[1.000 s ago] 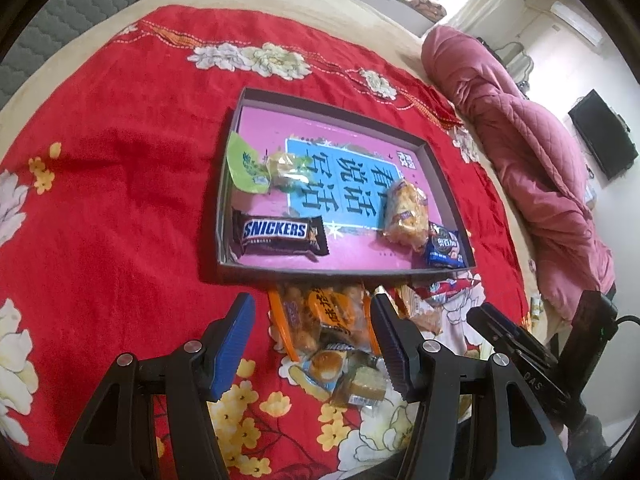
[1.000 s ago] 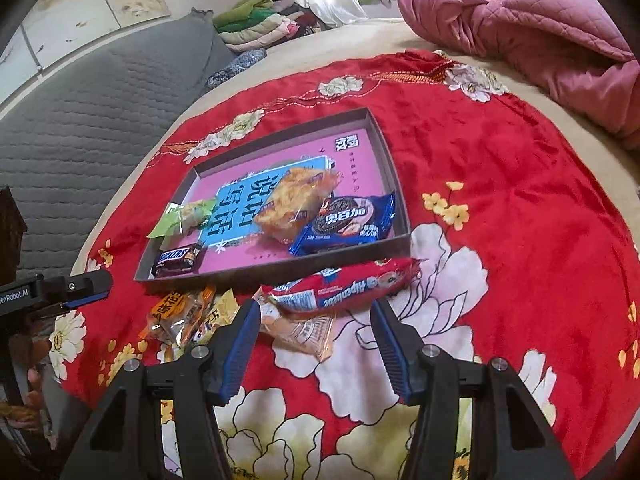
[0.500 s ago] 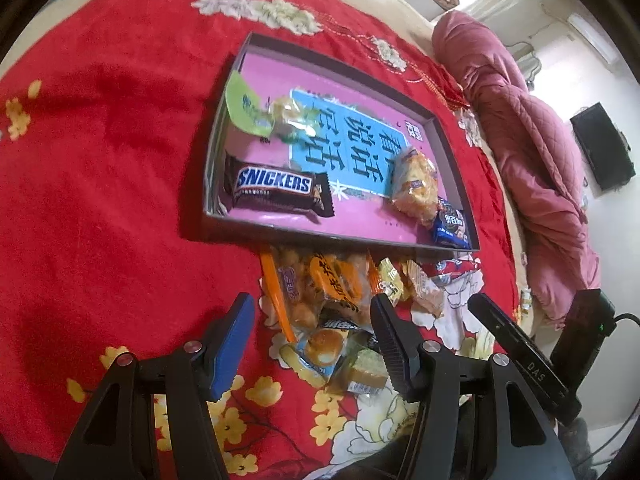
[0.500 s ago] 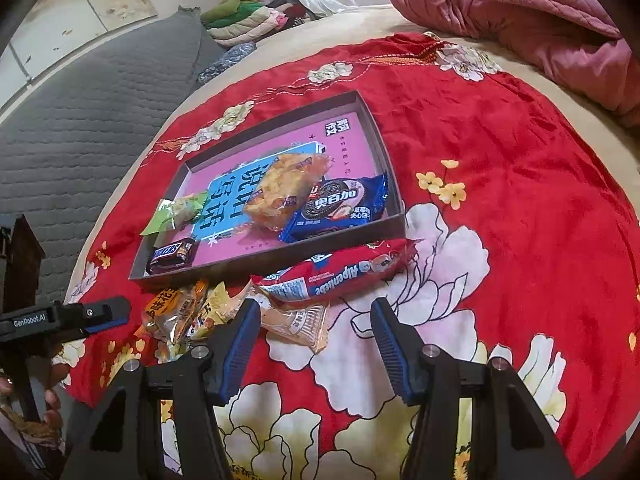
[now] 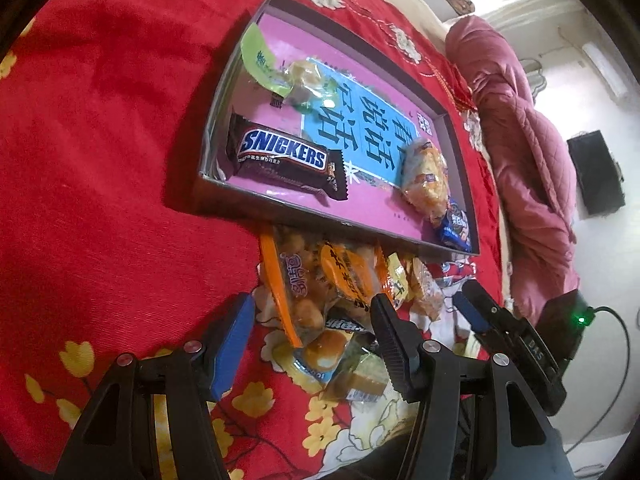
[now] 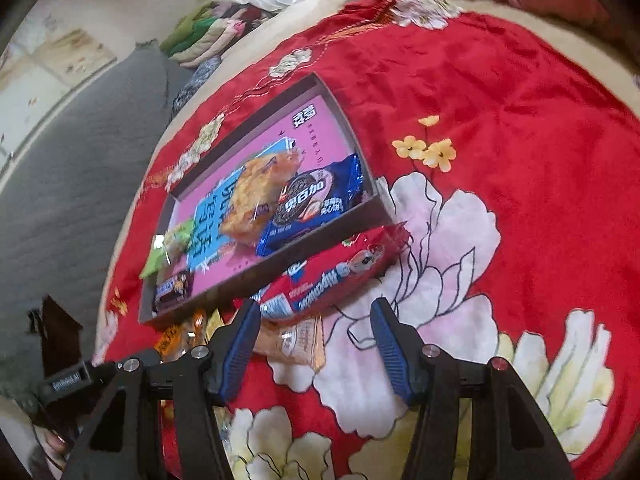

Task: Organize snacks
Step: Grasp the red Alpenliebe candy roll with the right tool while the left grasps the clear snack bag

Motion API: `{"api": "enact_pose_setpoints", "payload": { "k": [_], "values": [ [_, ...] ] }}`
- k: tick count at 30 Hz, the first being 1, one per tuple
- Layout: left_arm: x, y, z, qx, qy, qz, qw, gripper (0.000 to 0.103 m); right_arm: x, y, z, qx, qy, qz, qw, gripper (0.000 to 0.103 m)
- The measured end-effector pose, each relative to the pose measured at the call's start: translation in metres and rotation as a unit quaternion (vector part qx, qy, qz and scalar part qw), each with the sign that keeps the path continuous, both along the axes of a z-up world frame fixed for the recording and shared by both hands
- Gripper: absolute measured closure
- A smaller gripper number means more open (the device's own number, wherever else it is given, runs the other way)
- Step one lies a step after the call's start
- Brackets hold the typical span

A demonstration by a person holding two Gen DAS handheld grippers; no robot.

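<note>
We've got our left gripper [image 5: 312, 338] filling the bottom of its frame, tilted downward, blue-padded fingers [image 5: 230, 346] standing apart with nothing pinched. Our right gripper [image 6: 316, 344] sits the same way at the bottom of its view, fingers [image 6: 390, 352] spread, nothing clamped. It also pokes into the left view's lower right.

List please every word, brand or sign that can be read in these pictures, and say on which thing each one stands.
"SNICKERS": on the brown bar wrapper inside the tray.
"DAS": on the black body of the other tool, seen from the left wrist.
Large Chinese characters: on the blue panel of the tray floor.
Blue cookie pack: Chinese brand characters.
Red pack beside the tray: lettering upside down, blurred.
Orange packs: print too small to read.
</note>
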State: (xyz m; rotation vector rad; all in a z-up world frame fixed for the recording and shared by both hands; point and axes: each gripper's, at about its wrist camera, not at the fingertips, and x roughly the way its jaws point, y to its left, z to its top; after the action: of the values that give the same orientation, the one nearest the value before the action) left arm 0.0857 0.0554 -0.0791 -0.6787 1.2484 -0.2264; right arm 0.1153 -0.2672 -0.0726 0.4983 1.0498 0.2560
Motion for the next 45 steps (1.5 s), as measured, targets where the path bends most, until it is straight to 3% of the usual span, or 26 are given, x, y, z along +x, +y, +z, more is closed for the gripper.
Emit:
{"api": "enact_pose_setpoints", "payload": {
  "k": [5, 13, 22, 24, 31, 33, 45],
  "values": [
    [0.004, -0.002, -0.005, -0.016, 0.003, 0.005, 0.9999, 0.041, 0.010, -0.002, -0.010, 0.027, 0.010, -0.007, 1.000, 0.046],
    [0.010, -0.005, -0.013, -0.028, 0.008, 0.006, 0.9995, 0.041, 0.020, 0.005, -0.016, 0.026, 0.002, 0.004, 1.000, 0.046],
    [0.016, -0.008, -0.017, -0.033, 0.007, 0.007, 0.9994, 0.041, 0.023, 0.006, -0.022, 0.050, -0.009, 0.015, 0.999, 0.055],
    [0.017, -0.008, -0.018, -0.035, 0.007, 0.008, 0.9993, 0.041, 0.024, 0.006, -0.023, 0.061, -0.015, 0.020, 0.998, 0.061],
    [0.021, -0.010, -0.020, -0.044, 0.000, 0.014, 0.9989, 0.042, 0.019, 0.001, -0.023, 0.080, -0.022, 0.023, 0.996, 0.070],
    [0.023, -0.011, -0.020, -0.038, 0.000, 0.012, 0.9992, 0.051, 0.017, 0.000, -0.020, 0.079, -0.026, 0.024, 0.996, 0.070],
    [0.022, -0.017, -0.016, -0.050, -0.013, 0.000, 0.9987, 0.062, 0.000, 0.012, 0.005, 0.013, -0.063, 0.055, 0.996, 0.071]
  ]
}}
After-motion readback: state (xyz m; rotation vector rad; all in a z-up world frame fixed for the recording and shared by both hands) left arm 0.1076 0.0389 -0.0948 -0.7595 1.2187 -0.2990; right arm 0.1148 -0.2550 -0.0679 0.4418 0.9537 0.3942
